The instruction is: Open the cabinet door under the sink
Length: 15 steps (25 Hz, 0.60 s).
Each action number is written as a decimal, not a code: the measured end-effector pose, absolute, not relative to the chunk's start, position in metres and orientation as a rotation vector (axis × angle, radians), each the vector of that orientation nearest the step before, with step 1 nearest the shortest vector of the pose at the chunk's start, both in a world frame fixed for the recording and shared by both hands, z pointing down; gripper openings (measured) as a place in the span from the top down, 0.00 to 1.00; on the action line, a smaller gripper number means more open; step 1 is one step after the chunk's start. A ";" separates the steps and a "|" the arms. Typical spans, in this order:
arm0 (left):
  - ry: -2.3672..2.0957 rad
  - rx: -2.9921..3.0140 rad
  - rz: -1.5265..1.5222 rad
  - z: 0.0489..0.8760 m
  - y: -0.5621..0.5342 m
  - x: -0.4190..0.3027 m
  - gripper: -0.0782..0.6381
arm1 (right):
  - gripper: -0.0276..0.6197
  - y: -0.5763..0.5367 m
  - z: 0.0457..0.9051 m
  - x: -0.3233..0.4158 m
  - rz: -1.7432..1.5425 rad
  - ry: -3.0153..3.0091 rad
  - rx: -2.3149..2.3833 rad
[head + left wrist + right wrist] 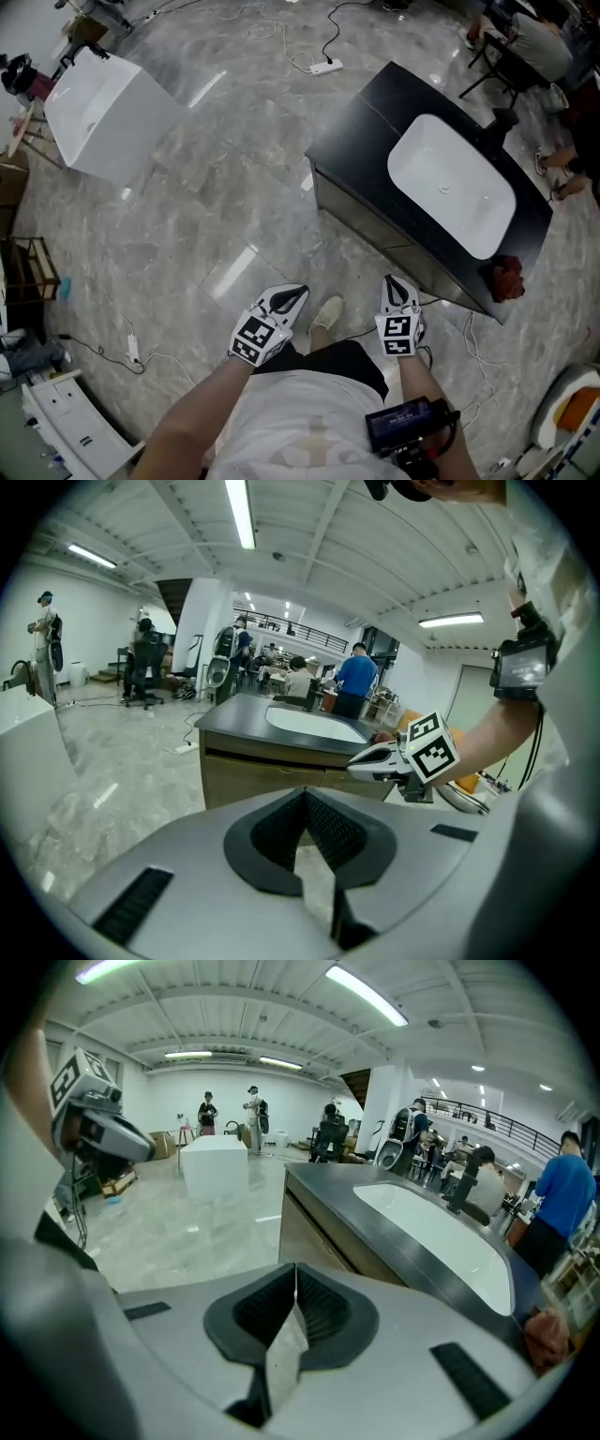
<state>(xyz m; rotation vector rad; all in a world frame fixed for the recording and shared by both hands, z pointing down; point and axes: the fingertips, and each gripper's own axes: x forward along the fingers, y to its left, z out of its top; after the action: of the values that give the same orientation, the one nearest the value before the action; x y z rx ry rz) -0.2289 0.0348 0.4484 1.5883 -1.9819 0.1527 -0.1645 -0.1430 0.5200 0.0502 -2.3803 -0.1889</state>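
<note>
The sink cabinet (361, 202) has a black top and a white basin (450, 183). Its brown front (267, 775) faces me, and the panels lie flush and closed. Both grippers hang in front of me, short of the cabinet and touching nothing. My left gripper (292, 297) is shut and empty, and its jaws (305, 797) meet in its own view. Nearer the cabinet's front corner, my right gripper (399, 284) is also shut and empty, its tips (294, 1269) pointing along the cabinet front (314, 1237). Each gripper shows in the other's view: the right gripper (367, 760) and the left gripper (139, 1147).
A dark red cloth (506, 277) lies on the counter's near corner, and a black faucet (504, 120) stands behind the basin. A white box (108, 112) stands far left. Cables and a power strip (325, 67) lie on the marble floor. Seated people (544, 42) are at the upper right.
</note>
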 end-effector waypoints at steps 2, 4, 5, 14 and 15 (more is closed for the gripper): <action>-1.974 1.574 0.141 0.458 0.037 -0.232 0.88 | 0.93 -0.148 0.528 -0.173 -0.204 -2.371 0.062; -1.964 1.557 0.131 0.471 0.038 -0.237 0.88 | 0.93 -0.156 0.534 -0.182 -0.233 -2.353 0.086; -1.961 1.549 0.129 0.479 0.038 -0.240 0.88 | 0.93 -0.161 0.538 -0.187 -0.248 -2.347 0.100; -1.960 1.521 0.065 0.530 0.044 -0.267 0.88 | 0.93 -0.179 0.586 -0.206 -0.332 -2.268 0.204; -1.958 1.524 0.057 0.536 0.047 -0.266 0.88 | 0.93 -0.178 0.591 -0.205 -0.341 -2.257 0.212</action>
<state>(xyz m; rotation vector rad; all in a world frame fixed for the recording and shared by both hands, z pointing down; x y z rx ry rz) -0.2657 0.0466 0.5355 1.5242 -1.9581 0.0565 -0.2049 -0.1779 0.5906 0.2115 -2.2570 -0.3410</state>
